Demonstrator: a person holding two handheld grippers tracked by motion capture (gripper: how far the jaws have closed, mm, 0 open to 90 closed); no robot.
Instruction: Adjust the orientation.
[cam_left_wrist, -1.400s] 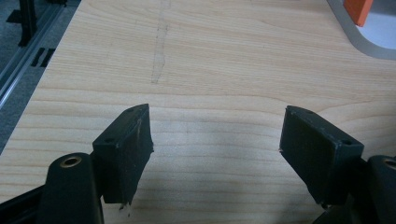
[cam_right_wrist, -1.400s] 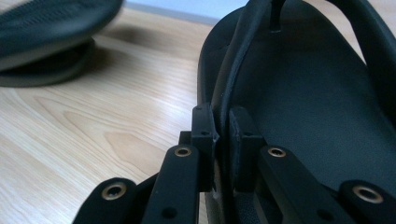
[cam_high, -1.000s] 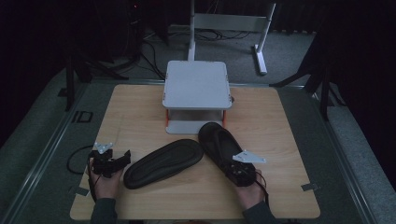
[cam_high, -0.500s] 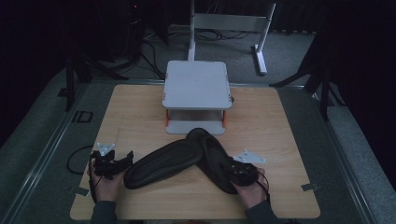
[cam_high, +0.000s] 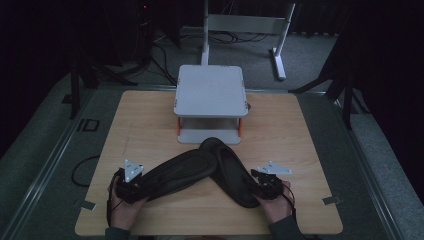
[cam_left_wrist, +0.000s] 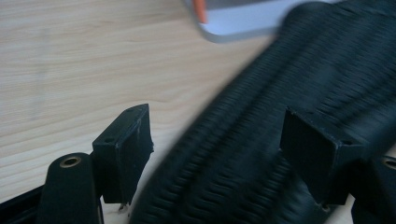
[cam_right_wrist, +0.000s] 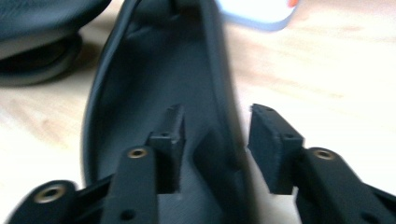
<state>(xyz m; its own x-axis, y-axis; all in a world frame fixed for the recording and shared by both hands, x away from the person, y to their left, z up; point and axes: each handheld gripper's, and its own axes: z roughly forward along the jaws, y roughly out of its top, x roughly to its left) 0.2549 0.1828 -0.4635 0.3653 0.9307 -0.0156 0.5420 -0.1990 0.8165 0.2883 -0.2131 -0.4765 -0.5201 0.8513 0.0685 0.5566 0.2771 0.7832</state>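
table: a pale wooden tabletop under dim light, with dark floor and cables beyond its far edge.
stand: a small grey two-tier metal stand with orange posts sits at the far middle of the table.
left shoe: a black rubbery flat shoe lying sole-up, its ribbed tread showing, stretches from the near left toward the middle, where its toe meets the other shoe just in front of the stand.
right shoe: a black slip-on shoe lying sole-down, hollow upward, runs from the stand's foot toward the near right (the two shoes make a shallow v).
left gripper: the black two-jaw tool in the person's left hand has its jaws spread wide at the heel end of the ribbed sole; the sole lies between them, and there's a visible gap at one pad.
right gripper: the black tool in the right hand has been opening; its jaws straddle the side wall of the slip-on shoe, one pad inside, one outside, neither pressing.
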